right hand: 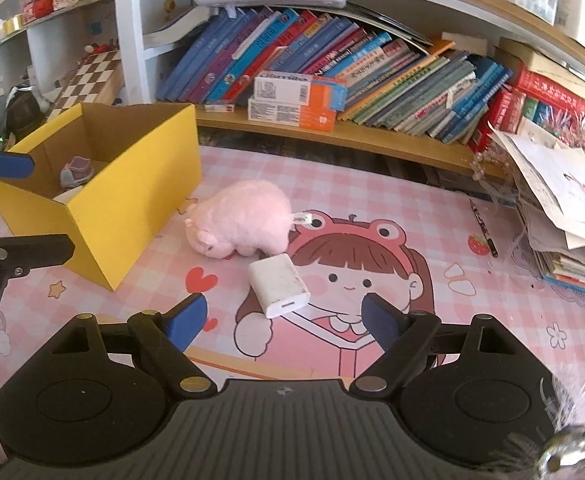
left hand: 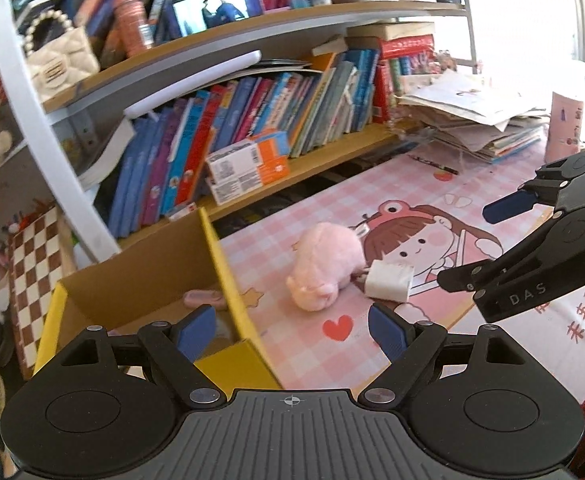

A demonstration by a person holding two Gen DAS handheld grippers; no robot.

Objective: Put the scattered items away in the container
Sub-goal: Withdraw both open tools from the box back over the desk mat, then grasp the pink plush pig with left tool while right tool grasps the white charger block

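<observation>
Right tongs, spread apart, line up just short of the white charger beside the pink plush; left tongs, also apart, straddle the yellow box wall.

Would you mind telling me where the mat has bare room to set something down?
Free: mat right of the charger, up to the pencil. Crowded: between the box, pig and charger, and by the paper stack.

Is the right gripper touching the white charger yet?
Apart. The right wrist view shows the right gripper open, with mat visible between each finger and the white charger.
</observation>
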